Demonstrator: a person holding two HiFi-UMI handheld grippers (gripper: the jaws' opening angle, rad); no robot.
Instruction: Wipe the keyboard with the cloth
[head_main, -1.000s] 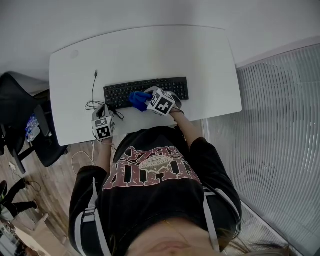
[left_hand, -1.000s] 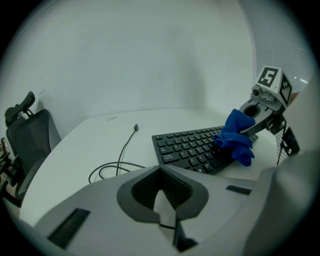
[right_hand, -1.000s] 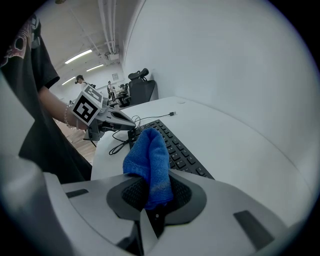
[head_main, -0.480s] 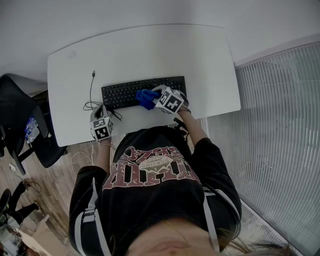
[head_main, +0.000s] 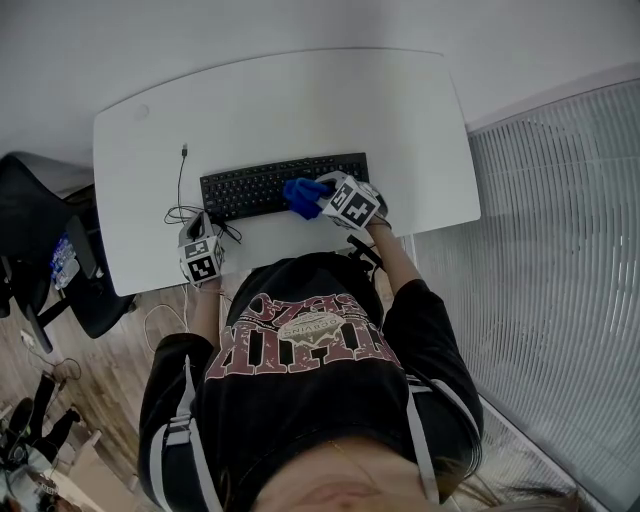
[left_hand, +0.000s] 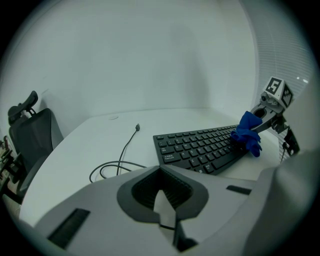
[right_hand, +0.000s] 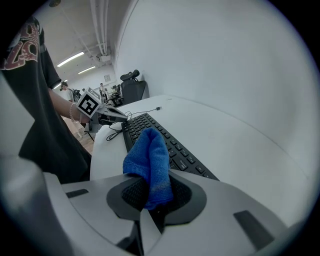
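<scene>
**Head view.** The keyboard (head_main: 250, 188) lies on the white desk (head_main: 300, 100), its long axis running left to right along the near edge. Its cable (head_main: 182, 180) trails from the left end. My right gripper (head_main: 318, 198) reaches in from the right. Its fingers pinch the blue cloth (head_main: 300, 195) against keys right of centre. My left gripper (head_main: 207, 222), fingers pressed together on nothing, sits at the near-left edge, pointing across the desk.

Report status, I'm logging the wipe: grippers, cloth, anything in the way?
Right gripper shut on blue cloth, cloth on keyboard right of centre. Left gripper shut, empty, at desk's near edge. Cable left of keyboard, clear of cloth.
</scene>
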